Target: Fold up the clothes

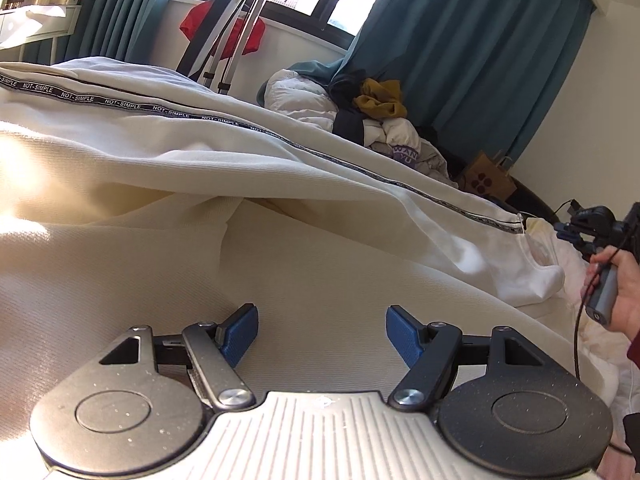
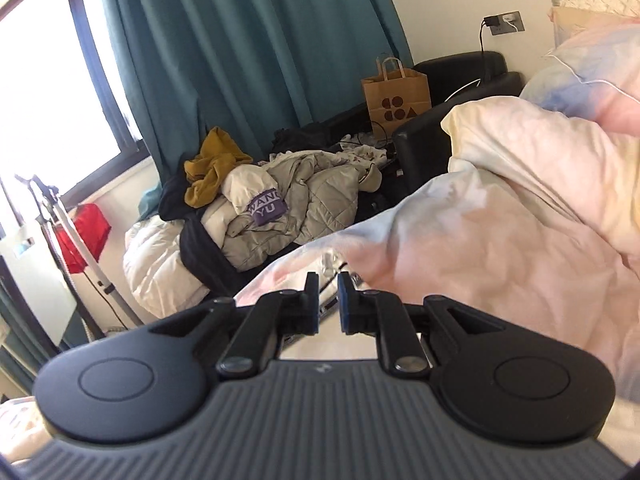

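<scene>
on the bed, left wrist view: left gripper [image 1: 321, 334] is hovering with jaws apart over the cream trousers [image 1: 200, 168], clamping nothing.
right wrist view: right gripper [image 2: 328, 300] is pinching the trousers' striped hem [image 2: 329, 270], likely lifting it for folding.

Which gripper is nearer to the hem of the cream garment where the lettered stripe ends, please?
Right. The right gripper is at the hem, its tips meeting it; the left gripper hangs open over the broad middle of the garment, well away.
</scene>
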Demonstrator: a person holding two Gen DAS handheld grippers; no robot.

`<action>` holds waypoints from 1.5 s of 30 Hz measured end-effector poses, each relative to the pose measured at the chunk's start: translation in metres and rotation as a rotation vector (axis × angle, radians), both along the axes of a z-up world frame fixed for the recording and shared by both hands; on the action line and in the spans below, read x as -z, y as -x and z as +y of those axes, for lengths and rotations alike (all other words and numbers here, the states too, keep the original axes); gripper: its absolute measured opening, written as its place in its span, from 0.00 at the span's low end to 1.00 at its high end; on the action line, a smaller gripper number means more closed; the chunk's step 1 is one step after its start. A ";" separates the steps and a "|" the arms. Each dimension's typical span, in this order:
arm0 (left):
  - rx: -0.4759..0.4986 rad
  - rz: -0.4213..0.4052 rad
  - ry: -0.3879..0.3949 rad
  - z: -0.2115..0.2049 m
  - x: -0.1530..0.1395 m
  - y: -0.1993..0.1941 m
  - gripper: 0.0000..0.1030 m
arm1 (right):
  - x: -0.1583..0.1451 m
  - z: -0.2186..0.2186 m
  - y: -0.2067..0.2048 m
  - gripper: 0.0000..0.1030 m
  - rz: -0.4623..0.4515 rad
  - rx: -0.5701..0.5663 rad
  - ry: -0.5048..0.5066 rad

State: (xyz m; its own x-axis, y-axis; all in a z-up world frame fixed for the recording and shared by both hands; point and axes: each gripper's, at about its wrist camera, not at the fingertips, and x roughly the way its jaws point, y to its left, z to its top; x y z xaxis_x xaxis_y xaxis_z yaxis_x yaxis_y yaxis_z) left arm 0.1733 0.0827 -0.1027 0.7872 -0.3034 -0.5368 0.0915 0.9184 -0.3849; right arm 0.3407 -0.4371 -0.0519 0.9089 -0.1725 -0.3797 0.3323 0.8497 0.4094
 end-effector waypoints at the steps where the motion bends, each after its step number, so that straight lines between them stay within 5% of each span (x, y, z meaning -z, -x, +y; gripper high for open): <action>1: 0.001 0.001 0.002 -0.001 -0.001 0.002 0.71 | 0.006 0.000 0.015 0.14 0.002 0.038 -0.025; 4: -0.004 0.005 0.007 -0.003 -0.003 0.009 0.71 | 0.024 -0.003 0.054 0.30 0.003 0.218 -0.126; 6: -0.010 0.001 0.002 -0.004 -0.005 0.012 0.71 | 0.036 -0.008 0.064 0.62 0.008 0.284 -0.191; 13: -0.017 -0.009 -0.001 -0.004 -0.008 0.018 0.71 | 0.067 -0.021 0.057 0.65 0.007 0.085 -0.358; 17: -0.023 -0.015 0.033 0.002 -0.010 0.017 0.71 | 0.083 -0.023 0.041 0.63 -0.001 0.027 -0.405; 19: -0.034 -0.015 0.101 0.012 -0.012 0.014 0.72 | 0.084 -0.023 0.035 0.41 -0.003 0.025 -0.373; 20: -0.040 -0.016 0.135 0.017 -0.013 0.013 0.73 | 0.082 -0.022 0.034 0.09 0.004 0.033 -0.337; 25: -0.084 0.029 0.418 0.063 -0.005 -0.008 0.74 | 0.070 -0.041 0.041 0.05 -0.096 0.078 -0.297; 31: -0.195 0.041 0.684 0.113 0.016 -0.029 0.75 | 0.084 -0.059 0.033 0.05 -0.079 0.127 -0.291; 34: -0.226 0.079 0.672 0.118 0.022 -0.039 0.62 | 0.098 -0.062 0.028 0.05 -0.040 0.135 -0.285; 36: -0.247 0.109 0.638 0.119 0.025 -0.043 0.36 | 0.103 -0.061 0.029 0.05 -0.038 0.128 -0.283; 39: -0.274 0.149 0.606 0.122 0.029 -0.045 0.13 | 0.104 -0.061 0.032 0.07 -0.037 0.111 -0.286; 45: -0.254 0.162 0.520 0.123 0.017 -0.034 0.11 | 0.094 -0.063 0.055 0.09 -0.040 0.075 -0.339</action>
State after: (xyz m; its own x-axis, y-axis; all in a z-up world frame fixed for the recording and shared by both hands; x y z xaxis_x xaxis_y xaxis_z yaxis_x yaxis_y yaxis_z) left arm 0.2068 0.2059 -0.1192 0.7899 -0.3714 -0.4879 -0.2041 0.5911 -0.7803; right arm 0.2858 -0.5004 -0.1459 0.9138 -0.1100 -0.3911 0.3668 0.6372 0.6778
